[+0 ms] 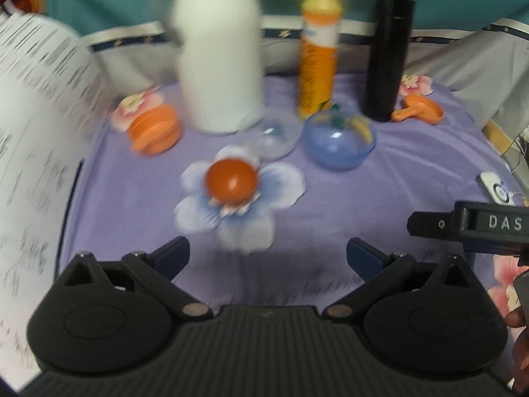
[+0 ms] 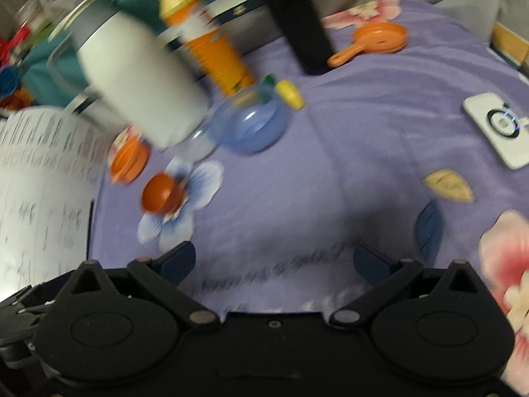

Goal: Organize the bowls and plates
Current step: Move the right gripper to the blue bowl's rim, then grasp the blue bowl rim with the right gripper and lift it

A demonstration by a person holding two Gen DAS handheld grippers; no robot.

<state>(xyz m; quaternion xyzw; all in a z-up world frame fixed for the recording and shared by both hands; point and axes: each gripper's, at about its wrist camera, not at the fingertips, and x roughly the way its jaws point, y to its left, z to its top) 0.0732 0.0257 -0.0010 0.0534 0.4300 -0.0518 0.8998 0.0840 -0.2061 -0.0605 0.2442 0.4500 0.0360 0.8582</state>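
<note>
Left wrist view showed the left gripper [image 1: 267, 254] with its jaws spread wide apart and nothing between them, held above the purple floral cloth [image 1: 363, 198]. Landmark for all positions was the blue bowl [image 1: 340, 142], which sat upright on the cloth with small green and yellow pieces at its rim. Touching its left side lay a clear bowl [image 1: 271, 135]. Nearer the camera and left of the blue bowl, a small red-orange bowl [image 1: 231, 182] sat dome-up on a printed blue flower. Further left lay a stack of orange plates [image 1: 155, 129]. Behind the blue bowl stood a white bottle [image 1: 220, 49], an orange bottle [image 1: 319, 53] and a black cylinder [image 1: 388, 56]. Right of the blue bowl, beside the black cylinder, lay an orange pan [image 1: 420, 107].

Right wrist view showed the right gripper [image 2: 274, 261] likewise with jaws apart and holding nothing. Well right of the blue bowl [image 2: 249, 125], a white device [image 2: 499, 129] lay flat on the cloth. Both views were motion-blurred.
</note>
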